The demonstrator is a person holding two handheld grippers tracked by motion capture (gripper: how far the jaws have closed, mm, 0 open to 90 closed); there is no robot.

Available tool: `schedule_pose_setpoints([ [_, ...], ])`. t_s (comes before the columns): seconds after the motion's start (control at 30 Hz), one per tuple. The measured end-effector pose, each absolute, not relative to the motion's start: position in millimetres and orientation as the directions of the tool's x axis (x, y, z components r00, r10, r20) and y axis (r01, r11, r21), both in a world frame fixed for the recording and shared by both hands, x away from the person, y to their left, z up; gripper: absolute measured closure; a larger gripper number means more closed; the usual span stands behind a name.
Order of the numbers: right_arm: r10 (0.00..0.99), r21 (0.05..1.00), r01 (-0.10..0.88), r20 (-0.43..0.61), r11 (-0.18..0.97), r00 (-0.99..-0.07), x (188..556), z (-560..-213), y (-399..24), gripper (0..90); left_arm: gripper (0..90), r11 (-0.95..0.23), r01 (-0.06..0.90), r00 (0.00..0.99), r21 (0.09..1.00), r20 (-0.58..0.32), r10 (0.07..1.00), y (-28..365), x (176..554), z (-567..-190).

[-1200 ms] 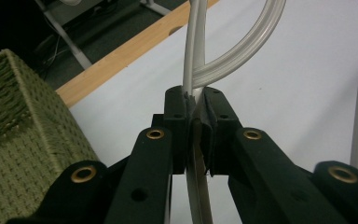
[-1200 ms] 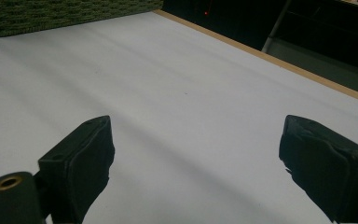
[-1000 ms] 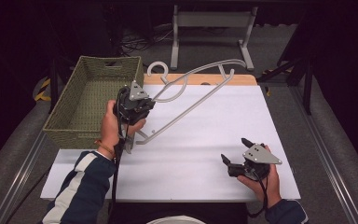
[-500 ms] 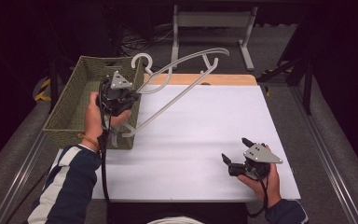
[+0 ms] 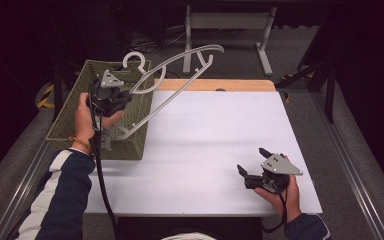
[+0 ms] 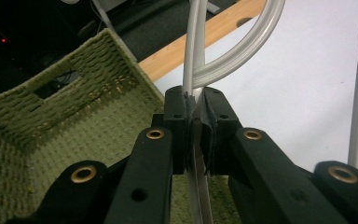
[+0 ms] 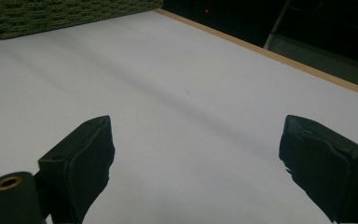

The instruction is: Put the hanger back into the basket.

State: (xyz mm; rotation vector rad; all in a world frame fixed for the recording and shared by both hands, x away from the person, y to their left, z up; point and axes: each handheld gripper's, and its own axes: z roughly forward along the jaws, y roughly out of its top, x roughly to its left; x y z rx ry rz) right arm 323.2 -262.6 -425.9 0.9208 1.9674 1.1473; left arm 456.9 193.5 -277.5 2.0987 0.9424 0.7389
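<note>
The left hand-held gripper (image 5: 111, 96) has its jaws clamped tight on the hanger (image 5: 180, 75) and holds it tilted in the air above the near right corner of the basket (image 5: 70, 117), hook toward the basket and the far arm reaching out over the bench (image 5: 205, 145), so I'd judge the pick-up done and the lowering into the basket yet to come. The right hand-held gripper (image 5: 252, 167) sits low over the bench near its front edge, jaws wide apart with nothing between them (idle, by the look of it). I can read no brand, label or writing on anything here.
</note>
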Motion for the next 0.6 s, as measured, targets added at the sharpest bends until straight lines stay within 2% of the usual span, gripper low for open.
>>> schedule_pose_setpoints([
  [0.6,0.819,0.883,0.248,-0.221,0.398,-0.529,325.3,-431.6,-256.7,10.4,81.8,-0.477,0.417,0.54,0.774,0.212,0.815,228.9,487.3,-291.5],
])
